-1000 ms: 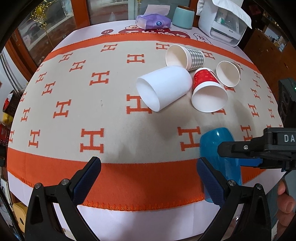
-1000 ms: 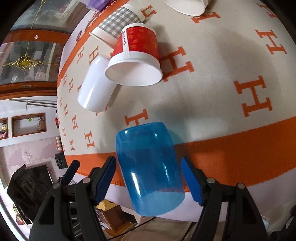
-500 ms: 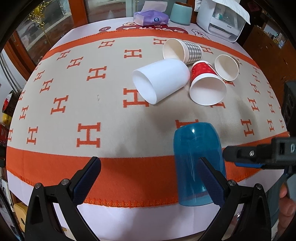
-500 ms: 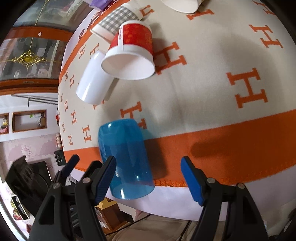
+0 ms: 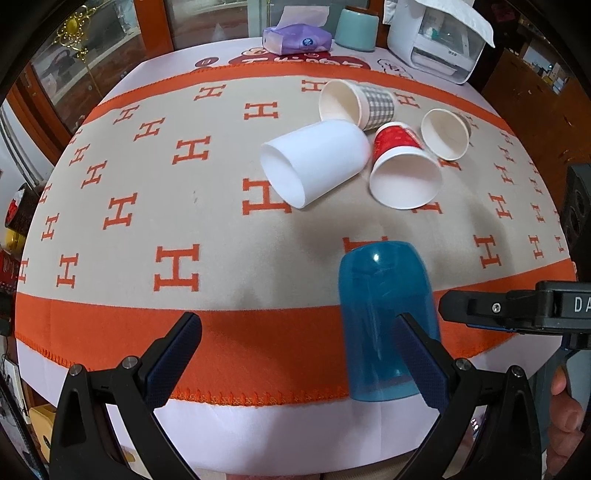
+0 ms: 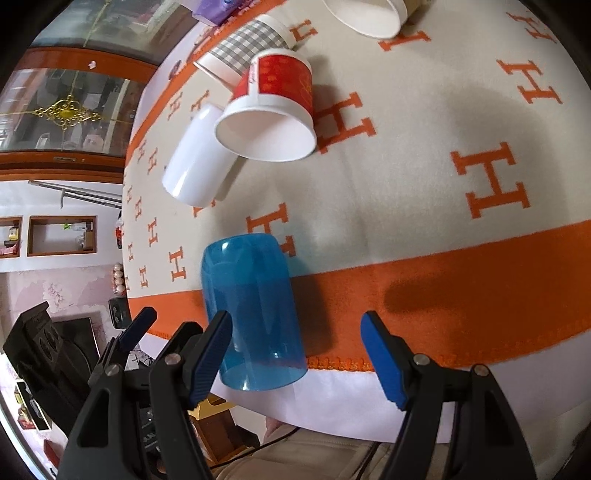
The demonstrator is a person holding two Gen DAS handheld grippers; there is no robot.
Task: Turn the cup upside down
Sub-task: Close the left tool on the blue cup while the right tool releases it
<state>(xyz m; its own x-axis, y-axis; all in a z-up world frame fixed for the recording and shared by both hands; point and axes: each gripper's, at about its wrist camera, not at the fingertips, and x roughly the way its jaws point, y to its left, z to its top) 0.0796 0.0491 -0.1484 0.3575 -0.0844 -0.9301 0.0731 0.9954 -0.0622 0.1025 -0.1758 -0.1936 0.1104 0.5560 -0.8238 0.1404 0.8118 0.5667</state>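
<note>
A translucent blue plastic cup (image 5: 384, 314) stands upside down on the orange band of the cloth, near the table's front edge; it also shows in the right wrist view (image 6: 251, 314). My right gripper (image 6: 297, 354) is open and empty, its jaws apart, with the cup just in front of its left finger. My left gripper (image 5: 299, 354) is open and empty; the cup stands behind its right finger (image 5: 419, 358). The right gripper's body (image 5: 517, 308) shows at the right of the left wrist view.
A white cup (image 5: 314, 162), a red paper cup (image 5: 402, 170), a grey-checked paper cup (image 5: 358, 105) and a small paper cup (image 5: 445, 133) lie on their sides mid-table. A tissue pack (image 5: 295, 37), teal cup (image 5: 356, 29) and white appliance (image 5: 436, 40) stand at the back.
The blue cup was between the right gripper's jaws a second ago. It now stands on the cloth, released, and the right gripper has drawn away to the right.
</note>
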